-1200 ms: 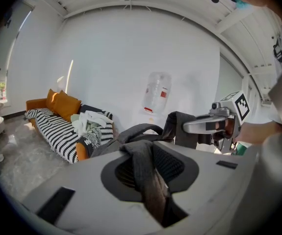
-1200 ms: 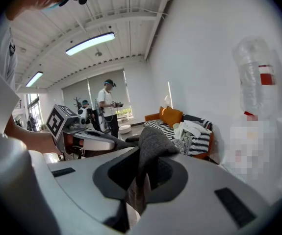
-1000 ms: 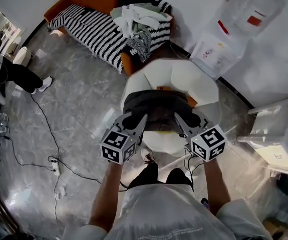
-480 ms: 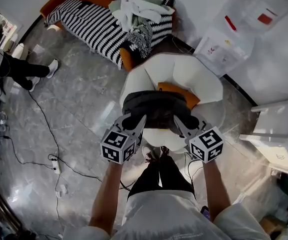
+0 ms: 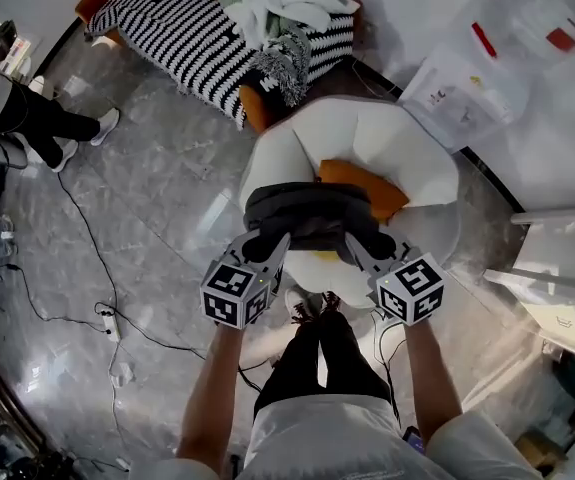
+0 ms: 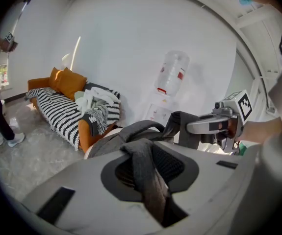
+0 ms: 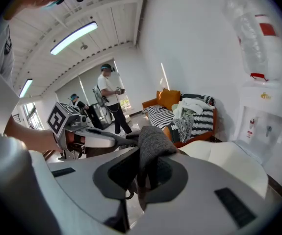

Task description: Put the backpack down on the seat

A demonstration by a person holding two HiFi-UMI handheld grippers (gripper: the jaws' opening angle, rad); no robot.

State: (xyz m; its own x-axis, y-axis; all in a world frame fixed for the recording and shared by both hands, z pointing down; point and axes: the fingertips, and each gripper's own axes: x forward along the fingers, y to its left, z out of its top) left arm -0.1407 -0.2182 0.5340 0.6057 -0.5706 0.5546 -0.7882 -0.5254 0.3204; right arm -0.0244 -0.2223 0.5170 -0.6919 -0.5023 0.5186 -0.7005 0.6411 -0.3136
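A dark grey backpack [image 5: 307, 213] hangs in the air over the front of a white armchair [image 5: 407, 148] that has an orange cushion [image 5: 365, 189] on its seat. My left gripper [image 5: 265, 249] is shut on one grey shoulder strap [image 6: 145, 173], and my right gripper [image 5: 367, 248] is shut on the other strap [image 7: 149, 153]. Each strap runs up out of its jaws to the bag. In the left gripper view the right gripper [image 6: 213, 127] shows across the bag. The right gripper view shows the left gripper [image 7: 89, 139] the same way. The bag's underside is hidden.
A black-and-white striped sofa [image 5: 197, 43] with orange cushions and a heap of clothes stands behind the armchair. A water dispenser [image 5: 482, 63] is at the back right and a white cabinet [image 5: 557, 288] at the right. A cable with a power strip [image 5: 113, 334] lies on the floor. People stand at the left [image 5: 27, 128].
The view has advanced toward the armchair, and more of its seat and orange cushion now shows past the backpack. Both grippers keep the same hold on the straps.
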